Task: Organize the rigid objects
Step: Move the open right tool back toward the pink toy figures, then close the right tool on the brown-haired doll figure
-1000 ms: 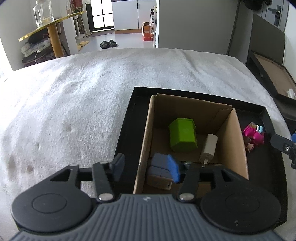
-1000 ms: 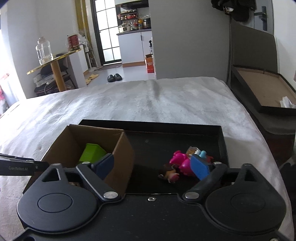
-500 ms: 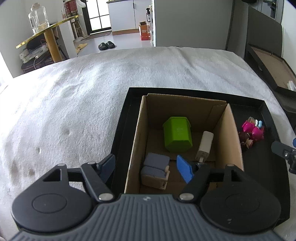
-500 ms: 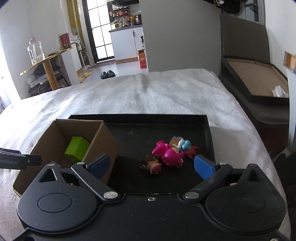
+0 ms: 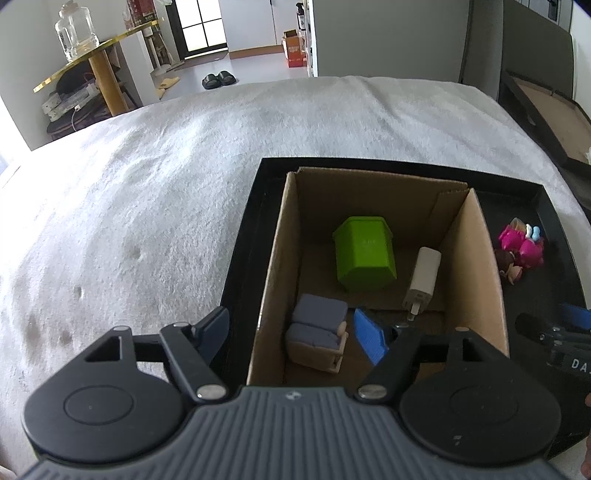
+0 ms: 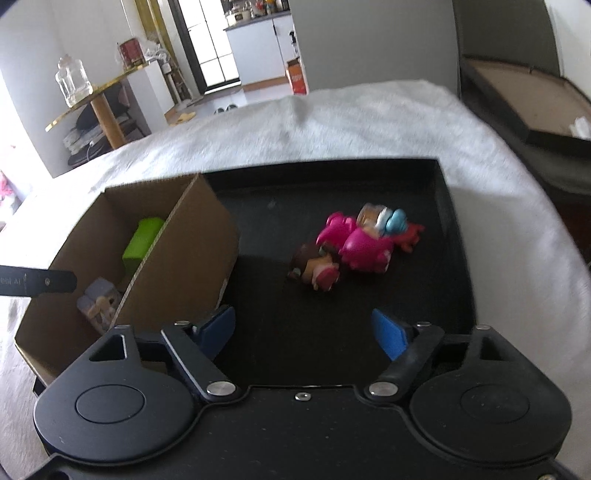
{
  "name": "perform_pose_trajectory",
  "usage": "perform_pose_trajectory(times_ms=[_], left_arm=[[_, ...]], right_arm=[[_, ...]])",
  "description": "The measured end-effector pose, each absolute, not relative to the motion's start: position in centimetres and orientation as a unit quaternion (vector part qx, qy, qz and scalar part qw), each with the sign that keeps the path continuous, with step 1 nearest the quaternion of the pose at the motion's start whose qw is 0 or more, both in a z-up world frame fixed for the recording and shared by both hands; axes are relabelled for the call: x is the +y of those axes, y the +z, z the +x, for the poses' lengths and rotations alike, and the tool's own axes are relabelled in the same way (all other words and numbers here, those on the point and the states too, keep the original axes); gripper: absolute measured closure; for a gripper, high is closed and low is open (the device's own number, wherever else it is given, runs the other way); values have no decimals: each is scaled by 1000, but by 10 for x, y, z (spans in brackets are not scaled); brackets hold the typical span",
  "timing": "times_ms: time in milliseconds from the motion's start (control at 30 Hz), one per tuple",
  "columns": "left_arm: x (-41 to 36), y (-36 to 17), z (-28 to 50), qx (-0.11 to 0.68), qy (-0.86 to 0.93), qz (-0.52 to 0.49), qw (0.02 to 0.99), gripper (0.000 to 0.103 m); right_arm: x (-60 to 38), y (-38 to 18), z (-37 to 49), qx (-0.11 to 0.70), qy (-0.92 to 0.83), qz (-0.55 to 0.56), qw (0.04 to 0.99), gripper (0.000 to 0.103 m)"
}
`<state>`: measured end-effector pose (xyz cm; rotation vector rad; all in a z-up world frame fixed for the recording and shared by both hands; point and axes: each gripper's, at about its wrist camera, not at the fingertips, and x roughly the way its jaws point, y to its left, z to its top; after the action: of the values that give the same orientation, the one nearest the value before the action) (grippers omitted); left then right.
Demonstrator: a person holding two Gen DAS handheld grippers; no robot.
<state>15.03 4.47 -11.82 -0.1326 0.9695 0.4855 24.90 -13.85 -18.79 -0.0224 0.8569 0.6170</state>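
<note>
A cardboard box [image 5: 476, 258] stands in the left part of a black tray [image 5: 243, 243]. Inside it lie a green plastic box [image 5: 364, 253], a white charger [image 5: 423, 278] and a small grey toy armchair [image 5: 319, 338]. My left gripper [image 5: 295, 334] is open and empty above the box's near left wall. In the right wrist view, a cluster of pink, brown and blue toy figures [image 6: 354, 243] lies on the black tray [image 6: 458, 258] to the right of the cardboard box [image 6: 192, 258]. My right gripper [image 6: 304, 332] is open and empty, just short of the figures.
The tray rests on a white fuzzy bed cover [image 5: 129, 203]. A dark open case [image 6: 517, 96] lies off the bed at right. A gold side table with a glass jar [image 5: 75, 35] stands at far left.
My left gripper opened, let go of the grey toy armchair in the box and drew back. My right gripper opened wider and tilted down over the toy figures.
</note>
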Motion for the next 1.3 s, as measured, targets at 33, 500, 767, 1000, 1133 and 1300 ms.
perform_pose_trajectory(times_ms=[33, 500, 767, 1000, 1133, 1300], left_arm=[[45, -119, 151, 462, 231, -63, 854, 29], [52, -128, 158, 477, 239, -60, 844, 29], [54, -131, 161, 482, 240, -61, 840, 29], [55, -134, 161, 488, 244, -59, 836, 29], [52, -138, 164, 492, 250, -51, 832, 29], [48, -138, 165, 492, 254, -45, 831, 29]], right_arm=[[-139, -190, 249, 411, 294, -10, 863, 27], [-129, -207, 280, 411, 279, -6, 868, 43], [-117, -210, 289, 408, 280, -8, 869, 43], [-109, -214, 291, 410, 285, -15, 866, 53], [-109, -212, 289, 410, 280, -23, 868, 61], [-116, -208, 285, 414, 271, -22, 869, 61]])
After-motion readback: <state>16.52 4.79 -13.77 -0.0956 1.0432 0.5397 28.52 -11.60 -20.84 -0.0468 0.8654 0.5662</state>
